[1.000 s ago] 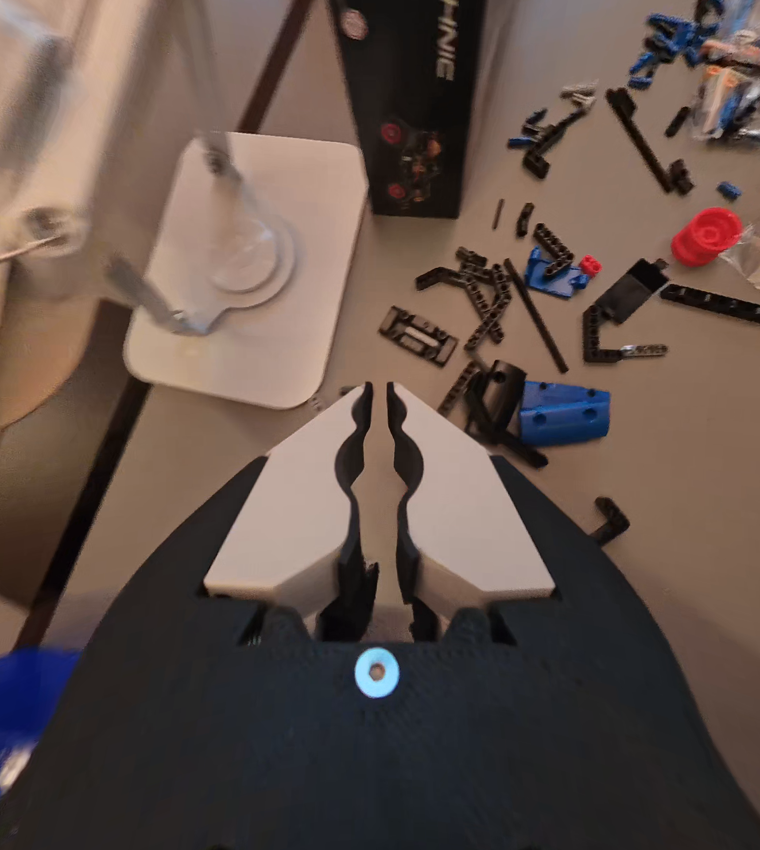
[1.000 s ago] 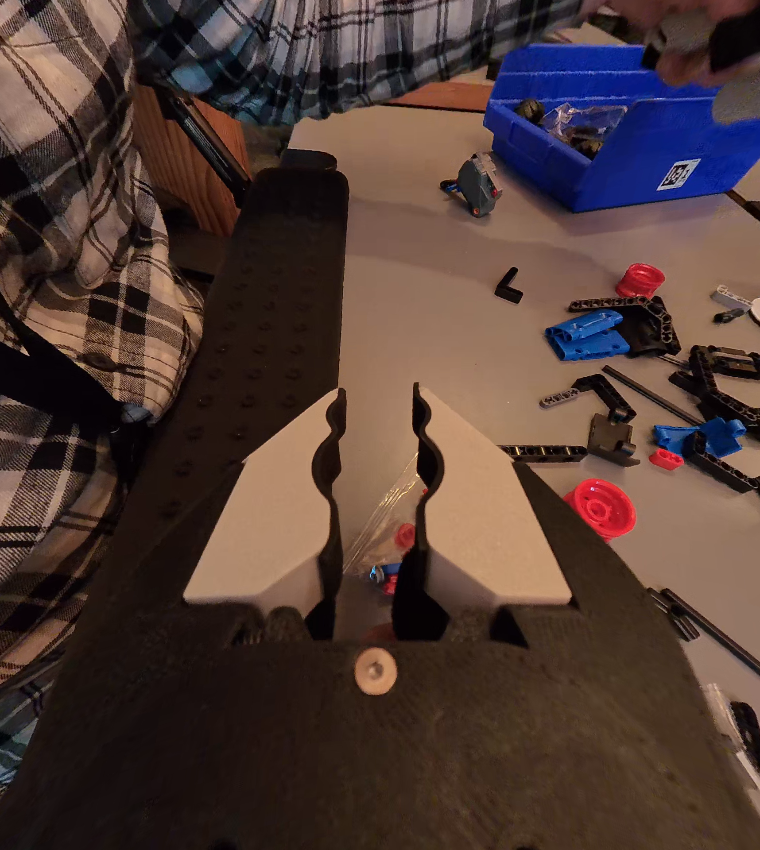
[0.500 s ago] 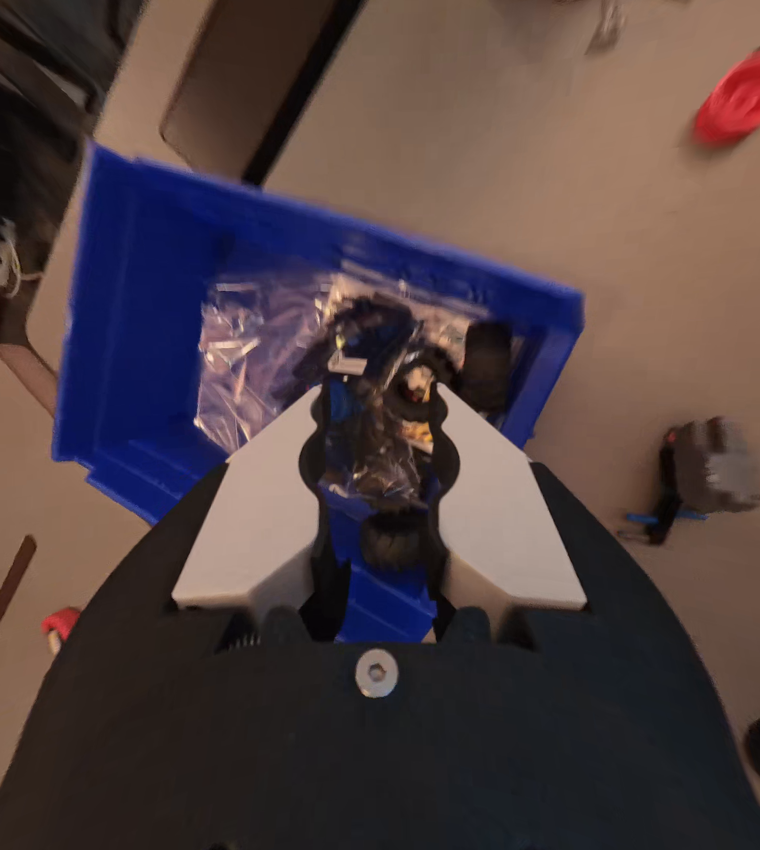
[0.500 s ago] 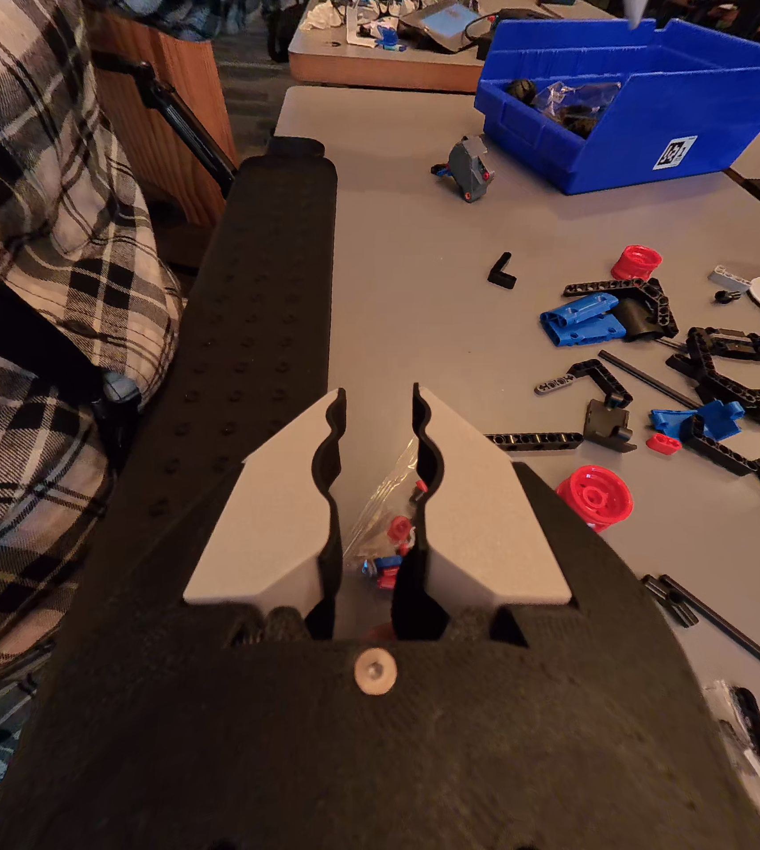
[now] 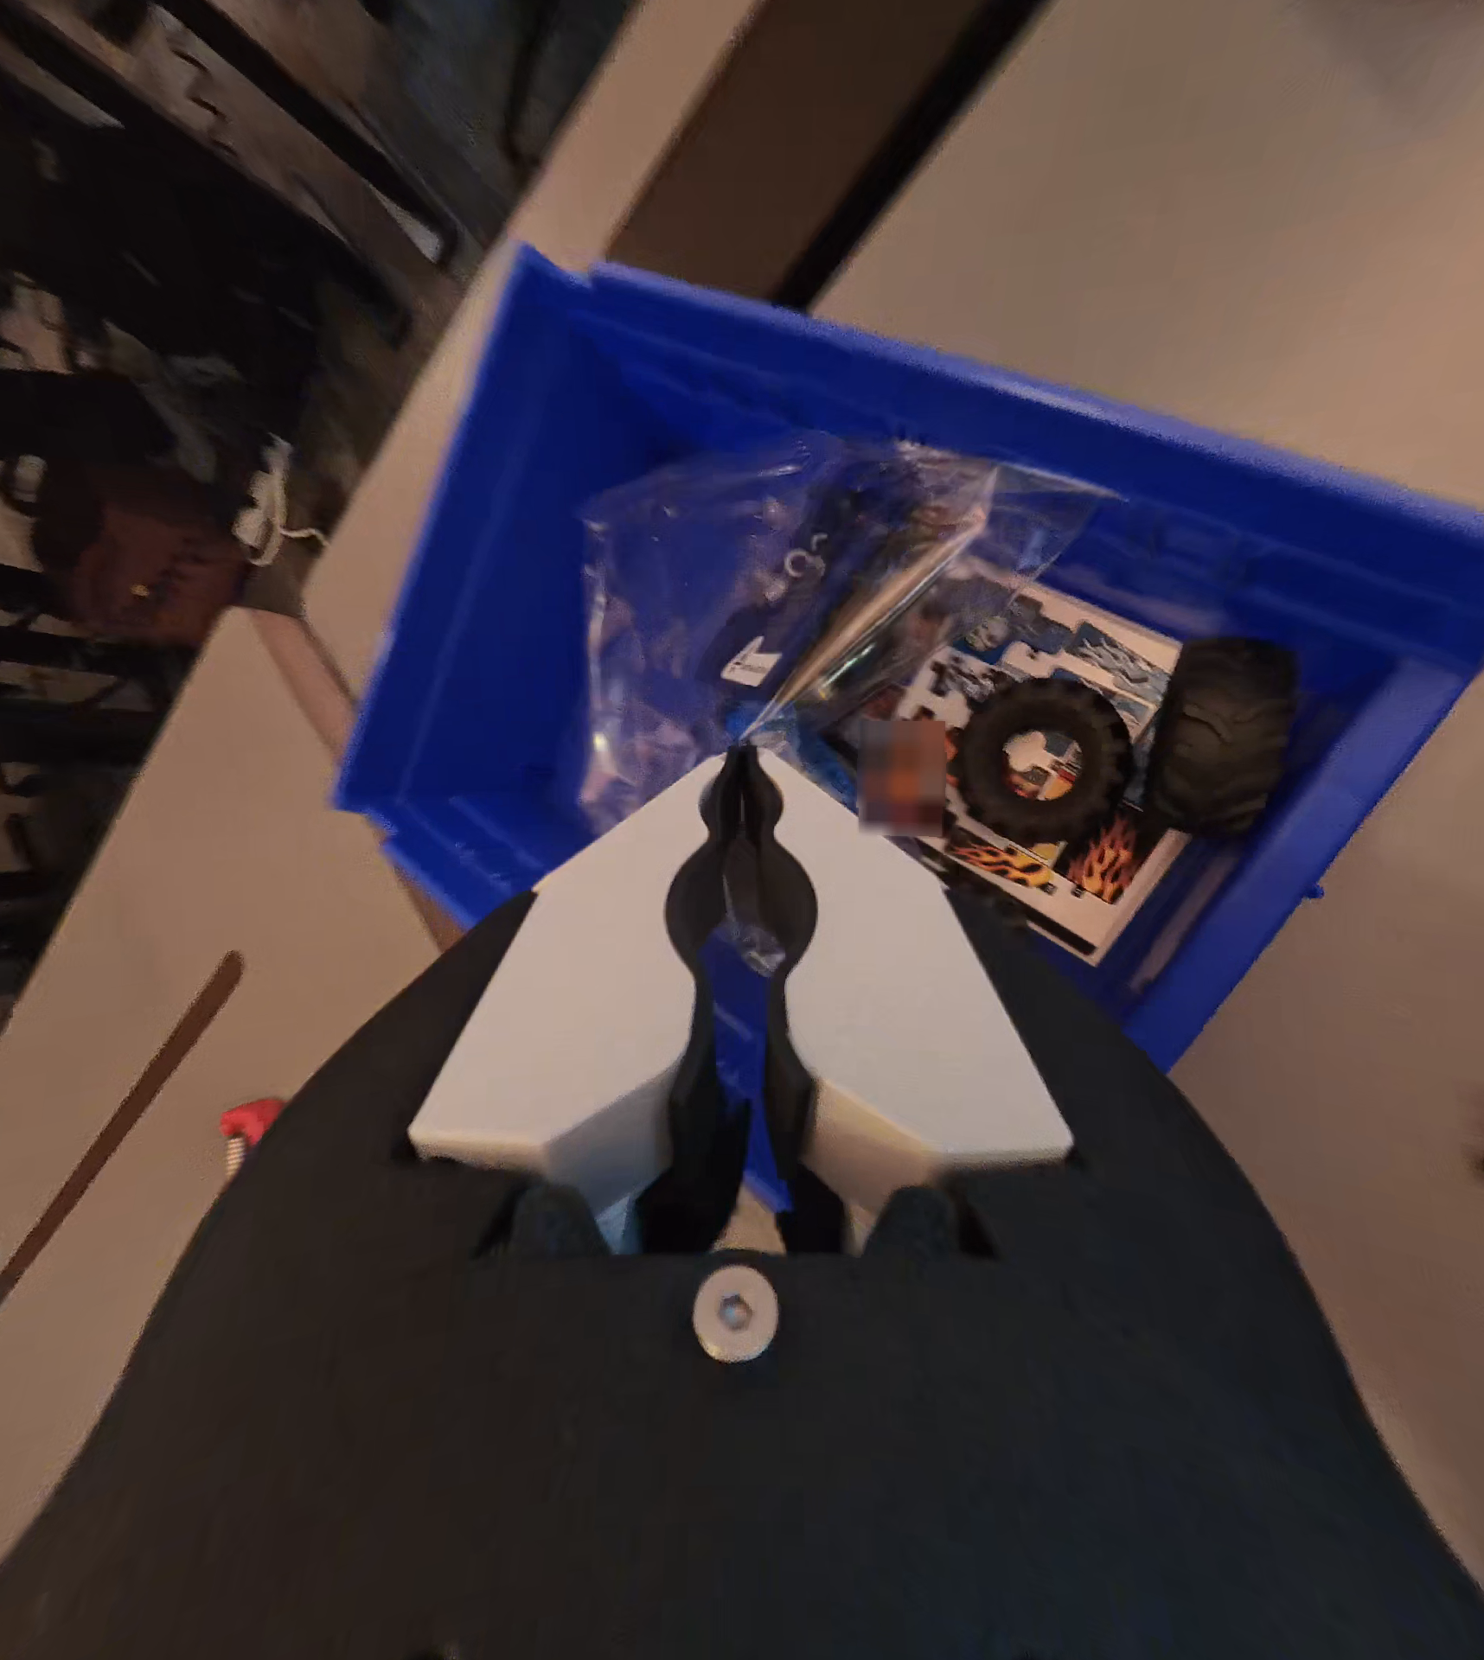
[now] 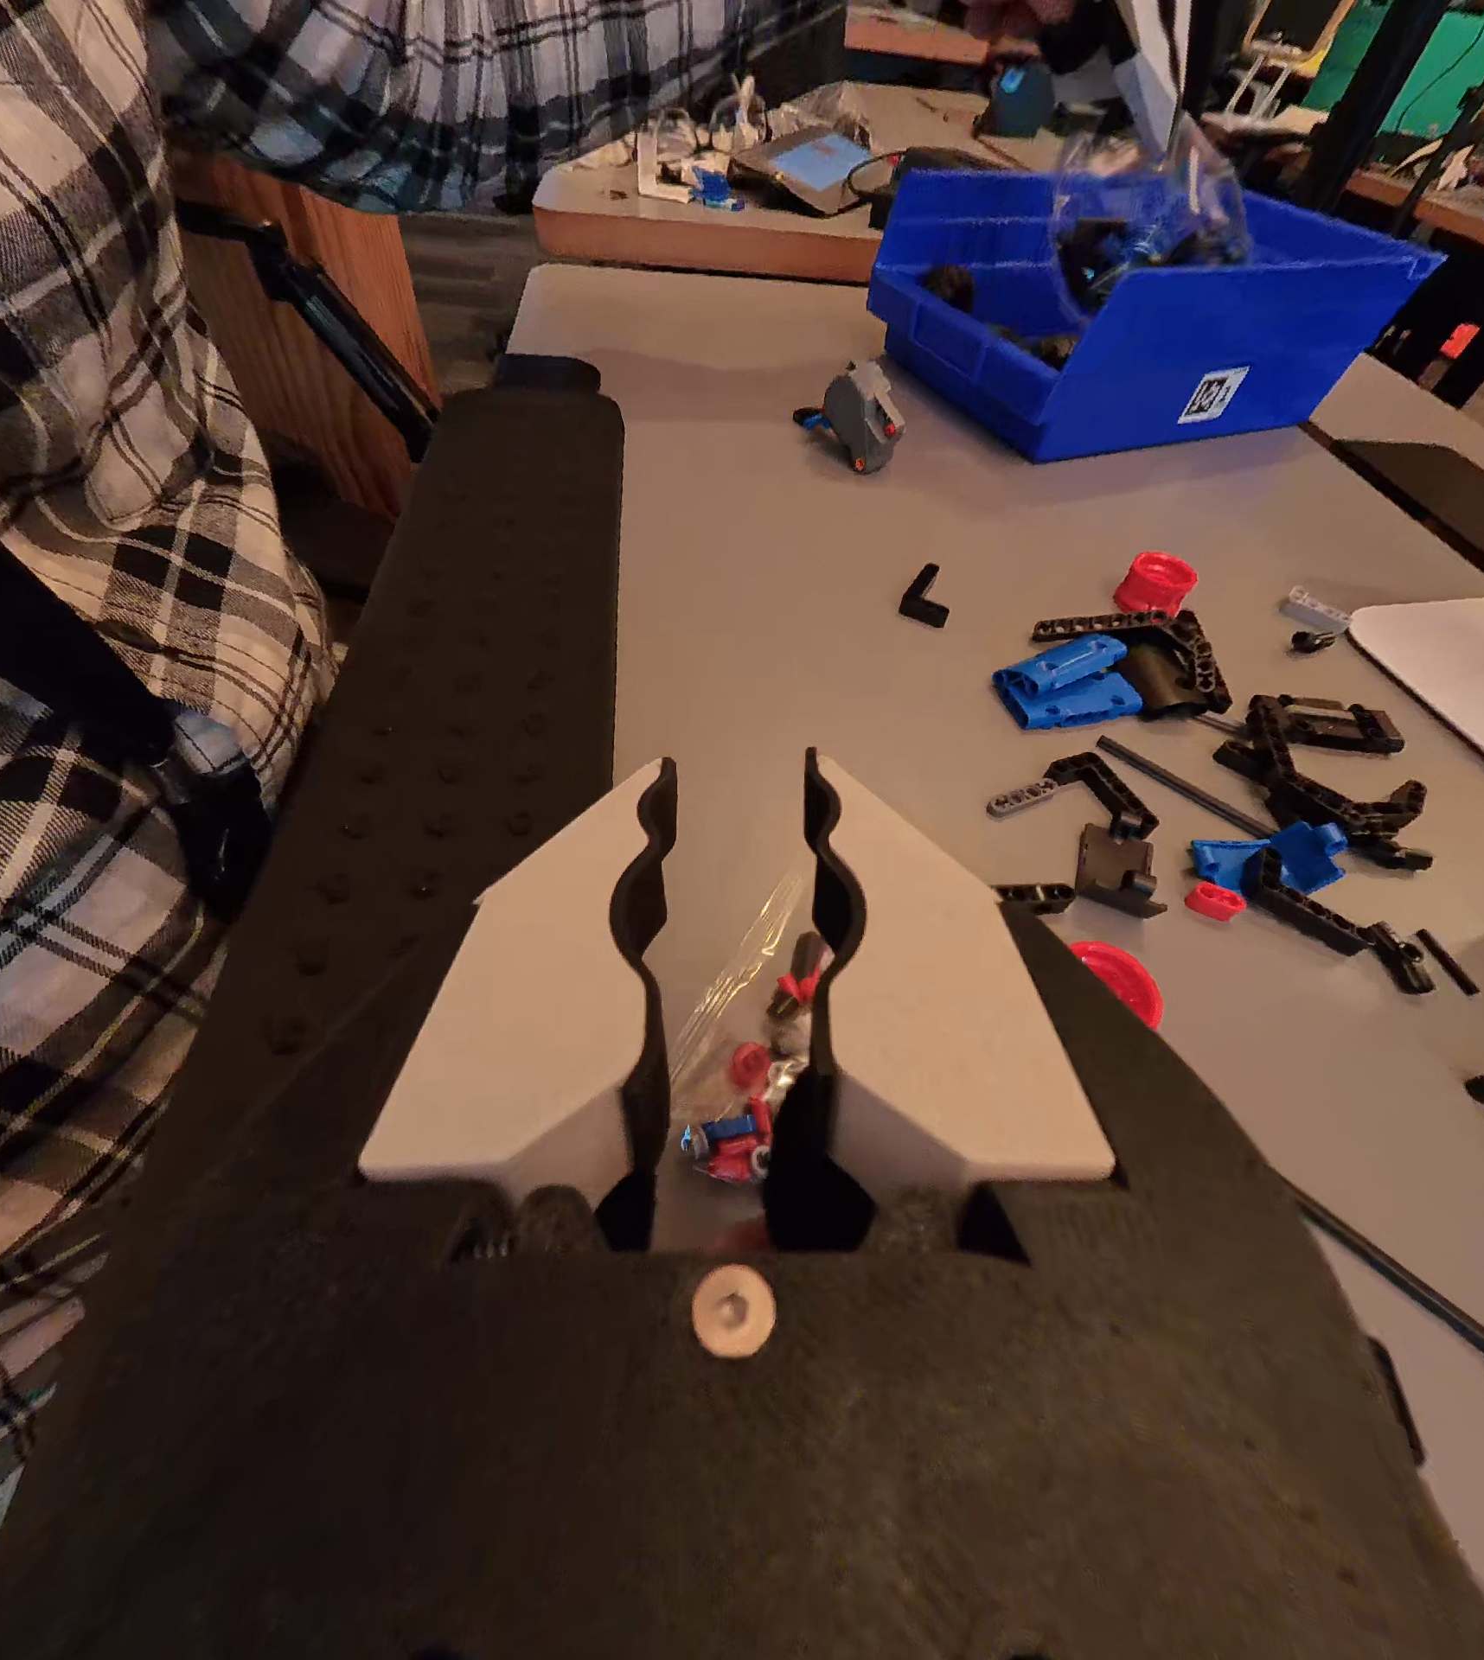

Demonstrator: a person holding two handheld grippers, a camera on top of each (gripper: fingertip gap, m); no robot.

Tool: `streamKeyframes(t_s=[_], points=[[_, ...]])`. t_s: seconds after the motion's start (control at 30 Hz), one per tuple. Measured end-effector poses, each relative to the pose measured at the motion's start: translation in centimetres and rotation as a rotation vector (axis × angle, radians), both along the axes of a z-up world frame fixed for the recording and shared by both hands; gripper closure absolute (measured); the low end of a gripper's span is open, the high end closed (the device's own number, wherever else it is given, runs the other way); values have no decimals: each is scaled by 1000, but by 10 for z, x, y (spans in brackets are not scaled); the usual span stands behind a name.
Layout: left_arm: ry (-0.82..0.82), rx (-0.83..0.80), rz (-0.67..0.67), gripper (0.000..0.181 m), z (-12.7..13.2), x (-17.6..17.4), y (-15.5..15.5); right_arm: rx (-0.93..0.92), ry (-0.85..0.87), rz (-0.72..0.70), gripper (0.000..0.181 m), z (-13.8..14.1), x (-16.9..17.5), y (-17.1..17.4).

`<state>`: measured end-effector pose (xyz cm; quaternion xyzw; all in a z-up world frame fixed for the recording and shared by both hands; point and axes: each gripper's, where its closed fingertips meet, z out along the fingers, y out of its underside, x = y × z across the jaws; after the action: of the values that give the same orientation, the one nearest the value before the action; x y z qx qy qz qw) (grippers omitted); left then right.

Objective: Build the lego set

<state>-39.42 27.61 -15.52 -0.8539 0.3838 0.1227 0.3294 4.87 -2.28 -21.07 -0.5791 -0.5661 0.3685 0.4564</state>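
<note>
Left gripper: jaws clenched at the tips on a corner of a clear plastic bag of parts. The bag fans away from the tips toward 12 o'clock, over the blue bin, its long crease running toward 1 o'clock. From the right wrist view the bag appears raised above the bin rim; how far clear is blurred.

Further into the bin, at 2 o'clock from the tips: a black tyre lying on a printed sheet, and a second tyre against the far wall.

Right gripper: jaws parted, grasping nothing, over a small bag of red and blue pieces on the grey table. The bin lies well apart at 1 o'clock.

Judgement: the left gripper alone governs the bag; lifting toward the loose parts comes next.
</note>
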Motion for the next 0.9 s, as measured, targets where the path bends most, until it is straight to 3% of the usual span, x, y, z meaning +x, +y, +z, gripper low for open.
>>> streamKeyframes(t_s=[0.27, 0.37, 0.47, 0.6, 0.73, 0.9], points=[[-129, 275, -30, 181, 133, 15, -13, 92, -9, 9, 152, 32, 4, -24], [-176, 332, -118, 181, 176, 52, -41, 130, 7, -14, 151, 46, -2, -37], [-191, 351, -235, 181, 200, 101, -76, 165, 14, -76, 147, 57, -10, -34], [-236, 318, -391, 181, 200, 175, -119, 195, 1, -163, 144, 73, -16, -11], [-368, 203, -537, 181, 171, 246, -158, 280, 15, -287, 133, 102, -20, 24], [-534, 43, -700, 181, 135, 318, -198, 406, 17, -343, 115, 131, -34, 52]])
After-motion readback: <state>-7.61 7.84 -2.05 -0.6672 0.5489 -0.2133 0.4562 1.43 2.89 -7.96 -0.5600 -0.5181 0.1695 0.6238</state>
